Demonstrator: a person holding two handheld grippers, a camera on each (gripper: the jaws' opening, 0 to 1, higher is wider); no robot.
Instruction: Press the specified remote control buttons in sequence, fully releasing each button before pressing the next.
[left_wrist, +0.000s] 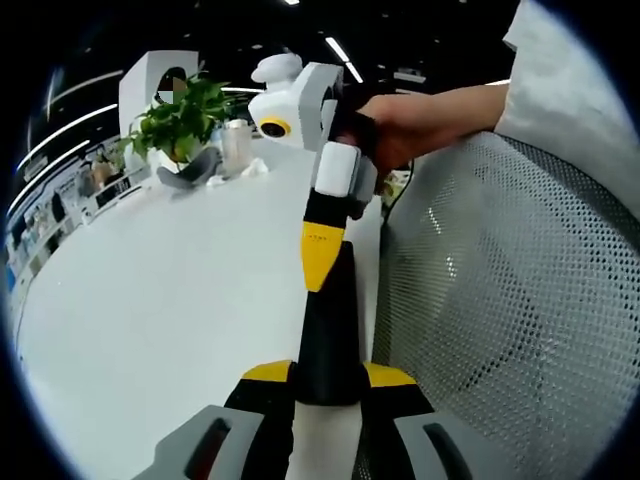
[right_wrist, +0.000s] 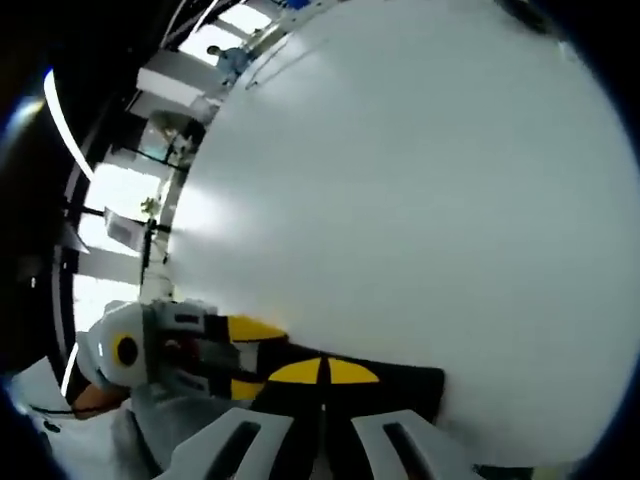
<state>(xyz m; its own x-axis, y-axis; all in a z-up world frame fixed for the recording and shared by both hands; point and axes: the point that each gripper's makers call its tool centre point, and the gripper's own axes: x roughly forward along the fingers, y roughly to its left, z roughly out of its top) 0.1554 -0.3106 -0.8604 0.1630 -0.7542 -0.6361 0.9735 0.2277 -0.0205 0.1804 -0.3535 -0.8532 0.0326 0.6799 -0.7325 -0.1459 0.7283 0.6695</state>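
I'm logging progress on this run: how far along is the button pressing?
Done: the left hand-held gripper has the black remote clamped between its jaws, above the white table. In hand: the right hand-held gripper, jaws together, has its yellow tip at the remote's far end, apparently on a press. Left: releasing and any further presses. The buttons are not visible, so completed presses cannot be counted.

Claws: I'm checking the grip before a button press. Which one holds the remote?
The left claw, closed around the black remote's near end. The right claw, carried by a hand, only points its shut yellow tips at it.
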